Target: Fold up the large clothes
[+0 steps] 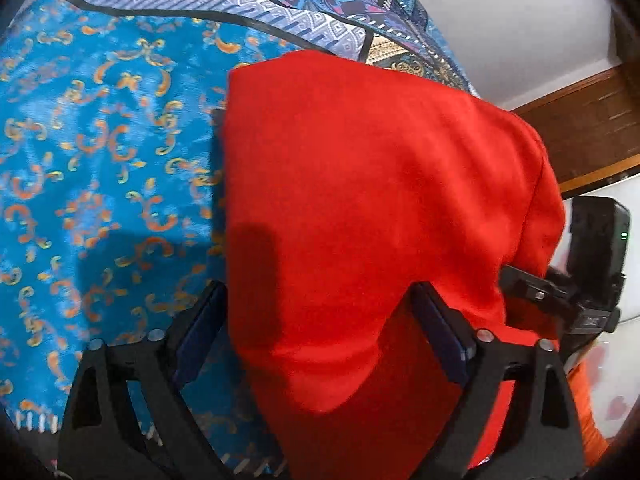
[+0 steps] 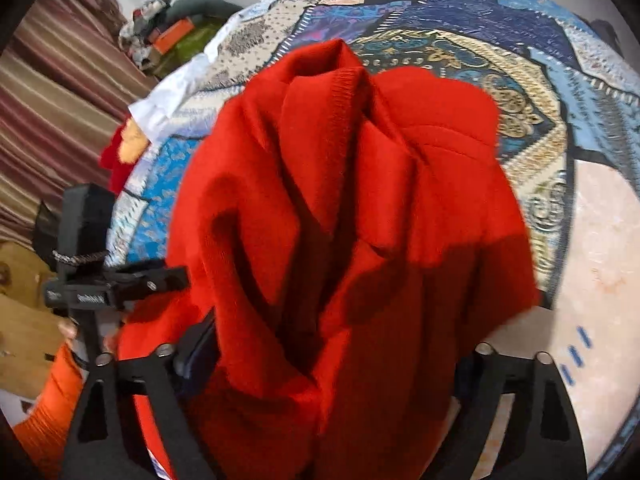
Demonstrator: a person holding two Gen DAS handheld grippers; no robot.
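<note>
One red garment (image 1: 380, 208), a knit with a ribbed edge, hangs bunched between the two tongs over a bed whose patterned cover (image 1: 100, 152) is blue and gold on this side. It sits toward the near edge of the bed, with the cover's darker patchwork reaching to the far edge. The left tongs (image 1: 320, 320) stand wide apart with the cloth draped between the fingers and lying against the right pad; I cannot see either pad pressing it, so it looks loose there rather than pinched. The right tongs (image 2: 332, 356) are spread just as wide, and a thick gathered fold fills the gap; the cloth hides the pads, so I cannot tell whether they are clamped or merely cradling it. Both tongs tilt steeply down toward the cover, which reads to me as laying the garment onto the bed so that it can be spread flat before any fold is made; nothing looks folded yet. Each view shows the other tool at its edge, just beside the cloth. An orange sleeve (image 2: 52, 412) shows behind the right tool. A small heap of other clothes (image 2: 168, 28) lies beyond the far corner.
</note>
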